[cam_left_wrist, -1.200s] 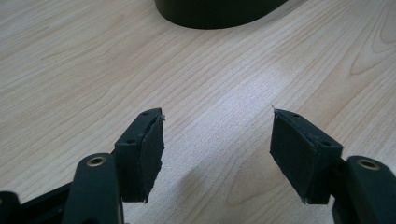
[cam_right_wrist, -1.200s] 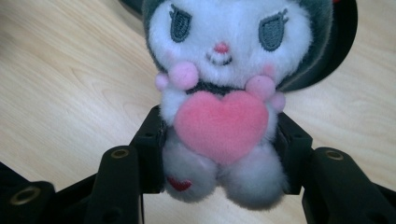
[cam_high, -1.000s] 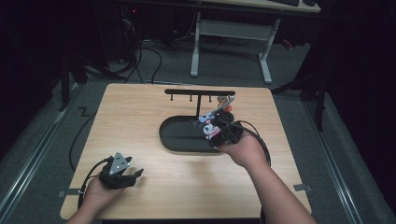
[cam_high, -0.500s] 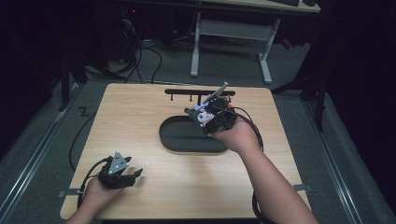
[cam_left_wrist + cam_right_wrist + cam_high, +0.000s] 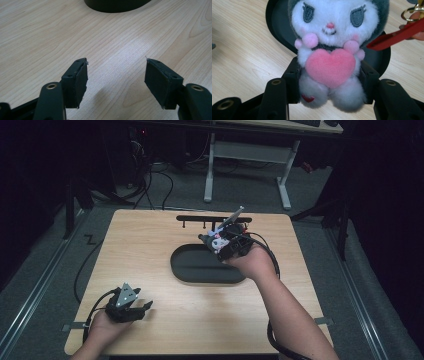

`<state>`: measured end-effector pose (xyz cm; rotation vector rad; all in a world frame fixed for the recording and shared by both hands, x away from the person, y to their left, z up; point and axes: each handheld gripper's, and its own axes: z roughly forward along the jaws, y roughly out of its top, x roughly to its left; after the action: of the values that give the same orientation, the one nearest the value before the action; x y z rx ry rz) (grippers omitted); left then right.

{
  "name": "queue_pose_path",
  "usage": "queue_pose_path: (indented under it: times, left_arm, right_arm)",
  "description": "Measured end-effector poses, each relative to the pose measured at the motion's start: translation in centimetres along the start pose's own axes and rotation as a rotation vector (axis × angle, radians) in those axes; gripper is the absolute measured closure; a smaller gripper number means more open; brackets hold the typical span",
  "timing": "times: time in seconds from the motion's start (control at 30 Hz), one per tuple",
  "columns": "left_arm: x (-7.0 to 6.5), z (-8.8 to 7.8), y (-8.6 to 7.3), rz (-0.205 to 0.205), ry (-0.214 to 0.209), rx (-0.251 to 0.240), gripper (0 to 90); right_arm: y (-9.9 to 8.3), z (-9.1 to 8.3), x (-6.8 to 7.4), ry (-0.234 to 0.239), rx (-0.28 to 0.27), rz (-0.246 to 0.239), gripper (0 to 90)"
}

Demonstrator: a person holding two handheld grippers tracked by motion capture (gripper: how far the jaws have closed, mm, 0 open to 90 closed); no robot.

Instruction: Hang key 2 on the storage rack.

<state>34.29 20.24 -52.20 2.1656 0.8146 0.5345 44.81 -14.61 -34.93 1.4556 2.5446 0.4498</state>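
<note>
A small plush toy (image 5: 329, 62) with a white face, grey hood and pink heart sits between the jaws of my right gripper (image 5: 330, 74), which is shut on its lower body. A red strap (image 5: 397, 35) with a gold ring (image 5: 409, 12) hangs off the toy's side. From above, the right gripper (image 5: 220, 243) holds the plush toy (image 5: 216, 242) over the far edge of a black oval tray (image 5: 190, 270), just short of a black hook rack (image 5: 195, 218). My left gripper (image 5: 144, 307) rests near the front left corner. Its jaws (image 5: 116, 67) stand open with nothing between them.
The wooden table (image 5: 140, 245) carries the tray in the middle and the hook rack along its far edge. Cables trail from both grippers. A desk frame (image 5: 250, 150) stands on the floor beyond the table. The tray's rim (image 5: 115, 7) lies ahead of the left gripper.
The right gripper has carried the plush toy away from me and slightly left, from the tray's right side toward the hook rack. The left gripper has stayed in place.
</note>
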Motion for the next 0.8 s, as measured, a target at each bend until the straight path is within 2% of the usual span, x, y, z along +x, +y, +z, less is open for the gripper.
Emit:
queue_pose_path:
  times: [0.3, 0.53, 0.7, 0.8]
  left_arm:
    - [-0.1, 0.1, 0.0, 0.002, -0.001, 0.004, 35.1]
    - [-0.1, 0.2, 0.0, 0.005, -0.009, 0.013, 35.1]
    - [-0.1, 0.2, -0.1, 0.008, -0.012, 0.018, 35.1]
    - [-0.1, 0.1, -0.1, 0.007, -0.011, 0.015, 35.1]
  right_arm:
    - [-0.4, 1.5, -0.8, 0.019, 0.017, 0.043, 49.1]
    - [-0.5, 2.4, -1.1, 0.025, 0.025, 0.049, 48.7]
    - [-0.6, 3.1, -1.4, 0.029, 0.036, 0.085, 47.9]
    - [-0.7, 3.6, -1.7, 0.032, 0.03, 0.09, 47.1]
